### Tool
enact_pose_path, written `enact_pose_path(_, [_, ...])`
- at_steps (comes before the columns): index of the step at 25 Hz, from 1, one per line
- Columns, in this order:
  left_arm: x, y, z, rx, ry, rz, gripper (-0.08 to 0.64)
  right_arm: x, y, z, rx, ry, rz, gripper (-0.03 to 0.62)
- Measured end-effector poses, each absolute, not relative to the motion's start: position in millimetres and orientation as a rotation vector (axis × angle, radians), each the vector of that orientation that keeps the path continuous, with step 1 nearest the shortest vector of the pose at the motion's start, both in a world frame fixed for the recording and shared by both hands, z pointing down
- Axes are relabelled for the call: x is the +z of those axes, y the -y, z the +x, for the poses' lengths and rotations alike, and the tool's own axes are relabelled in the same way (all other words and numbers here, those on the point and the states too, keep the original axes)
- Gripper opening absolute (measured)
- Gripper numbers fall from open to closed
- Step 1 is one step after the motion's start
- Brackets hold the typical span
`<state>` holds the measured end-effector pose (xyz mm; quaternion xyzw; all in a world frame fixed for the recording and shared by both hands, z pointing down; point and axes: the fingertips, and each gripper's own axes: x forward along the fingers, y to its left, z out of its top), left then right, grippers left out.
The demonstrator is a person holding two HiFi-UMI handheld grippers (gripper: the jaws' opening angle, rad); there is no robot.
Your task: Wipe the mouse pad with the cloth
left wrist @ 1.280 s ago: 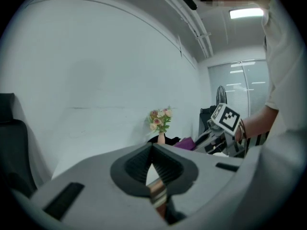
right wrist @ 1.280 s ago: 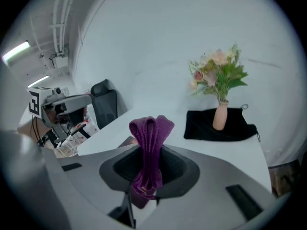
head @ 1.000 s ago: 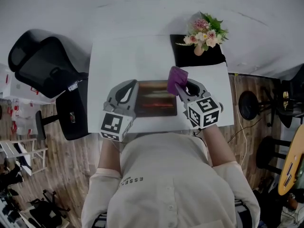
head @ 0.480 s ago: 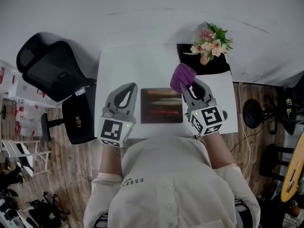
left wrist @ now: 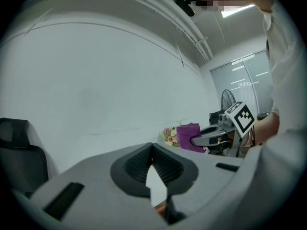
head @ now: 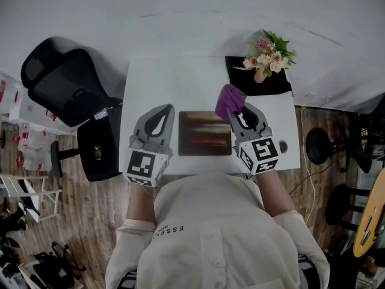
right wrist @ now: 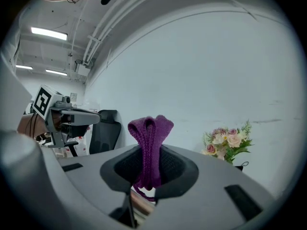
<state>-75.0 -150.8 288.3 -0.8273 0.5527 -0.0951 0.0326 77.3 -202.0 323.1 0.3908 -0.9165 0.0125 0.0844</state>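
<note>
On the white table (head: 150, 77), the mouse pad (head: 204, 133) lies flat between the two grippers. The right gripper (head: 233, 110) pinches the folded purple cloth (head: 230, 100) over the pad's far right corner. The left gripper (head: 161, 114), pressed together on nothing, sits beside the pad's left edge. Most of the pad is probably yet to be wiped.

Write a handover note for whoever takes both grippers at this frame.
Left gripper: shut, empty, beside the mouse pad's left edge.
Right gripper: shut on the purple cloth, held at the pad's far right corner.
Pad lies on the white table.
Done: cloth in grip.
Left: wipe the pad; how much is already wiped cannot be told.
</note>
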Motion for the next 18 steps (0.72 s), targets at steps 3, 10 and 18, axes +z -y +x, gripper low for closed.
enact_pose_path(3, [286.3, 149.2, -67.5, -0.288, -1.678, -2.546, 0.002, 323.2, 206.2, 87.9, 0.067, 2.705, 1.217, 0.089])
enact_pose_path(10, [284.5, 147.6, -61.0, -0.277, -1.688, -2.552, 0.002, 317.5, 207.0, 104.9, 0.056, 2.694, 1.266, 0.089])
enact_pose_path(18, [286.7, 152.4, -57.4, -0.266, -1.707, -2.575, 0.002, 318.8, 200.1, 98.9, 0.04, 2.707, 1.245, 0.089])
